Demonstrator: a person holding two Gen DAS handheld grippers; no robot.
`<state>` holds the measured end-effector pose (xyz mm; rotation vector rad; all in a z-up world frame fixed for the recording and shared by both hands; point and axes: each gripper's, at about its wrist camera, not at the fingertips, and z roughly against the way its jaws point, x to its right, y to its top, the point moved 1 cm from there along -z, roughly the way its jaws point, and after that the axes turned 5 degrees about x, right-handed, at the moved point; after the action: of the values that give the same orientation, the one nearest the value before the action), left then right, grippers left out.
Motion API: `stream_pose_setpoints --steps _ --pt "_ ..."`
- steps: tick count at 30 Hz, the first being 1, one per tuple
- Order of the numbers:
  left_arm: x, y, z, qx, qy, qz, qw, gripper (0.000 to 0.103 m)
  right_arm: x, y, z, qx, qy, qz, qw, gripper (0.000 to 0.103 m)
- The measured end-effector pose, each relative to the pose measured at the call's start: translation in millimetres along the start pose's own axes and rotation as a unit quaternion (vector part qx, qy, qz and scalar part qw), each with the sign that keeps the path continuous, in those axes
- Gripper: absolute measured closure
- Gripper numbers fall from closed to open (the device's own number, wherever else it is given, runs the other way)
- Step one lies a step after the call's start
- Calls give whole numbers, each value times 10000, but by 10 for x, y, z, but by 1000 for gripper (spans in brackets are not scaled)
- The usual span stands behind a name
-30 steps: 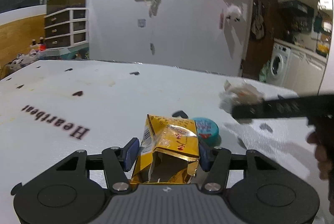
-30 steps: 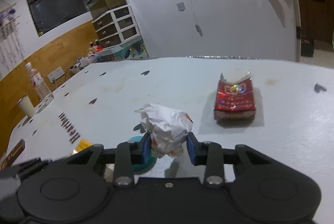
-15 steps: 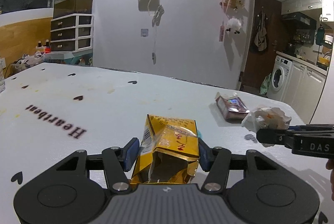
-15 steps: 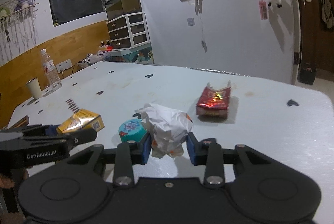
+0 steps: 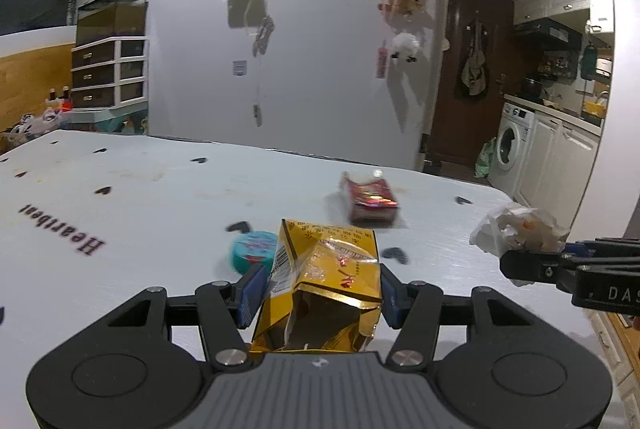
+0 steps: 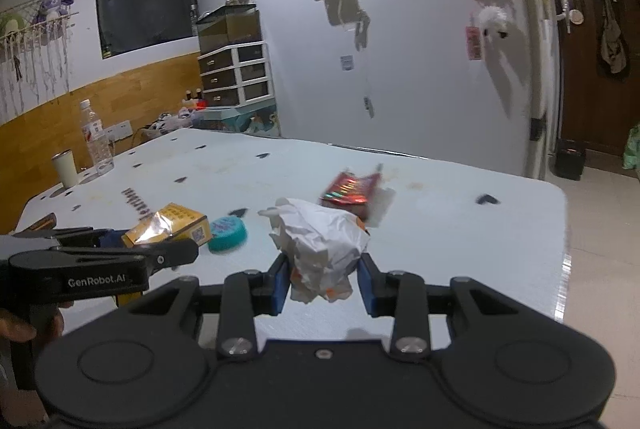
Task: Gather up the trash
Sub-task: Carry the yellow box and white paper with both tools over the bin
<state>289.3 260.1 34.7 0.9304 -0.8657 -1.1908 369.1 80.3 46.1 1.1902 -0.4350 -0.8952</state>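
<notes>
The left hand-held gripper (image 5: 318,293) is clamping the yellow pack (image 5: 320,289) over the tabletop (image 5: 160,205); the right hand-held gripper (image 6: 324,285) is gripping the paper wad (image 6: 320,249). Both have been pulling back since a second ago, so the red pack (image 5: 370,199) and teal lid (image 5: 253,251) are lying farther ahead.

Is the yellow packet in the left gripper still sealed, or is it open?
Open. The yellow packet has a torn end gaping toward the camera, showing its dark inside.

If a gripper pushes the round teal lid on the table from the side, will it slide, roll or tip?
The teal lid lies flat and low on the table, so it would probably slide rather than tip. It looks small and thin, so likely light. Rolling seems unlikely unless it gets lifted onto its edge.
</notes>
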Motion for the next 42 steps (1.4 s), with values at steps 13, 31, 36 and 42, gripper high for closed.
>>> stream_pose_setpoints --steps 13,31,36,42 --pt "972 -157 123 -68 -552 -226 9982 45 721 -243 885 150 -620 -101 9979 66" --pt "2092 -327 277 -90 -1175 -443 9920 45 1558 -638 1935 250 -1353 -351 9899 66" --pt "2382 -398 327 -109 -1356 -615 9888 45 1726 -766 2095 199 -1451 -425 9883 66" --pt "2713 -514 347 -200 -1466 -773 9860 45 1913 -925 2213 107 -1514 -522 9870 66"
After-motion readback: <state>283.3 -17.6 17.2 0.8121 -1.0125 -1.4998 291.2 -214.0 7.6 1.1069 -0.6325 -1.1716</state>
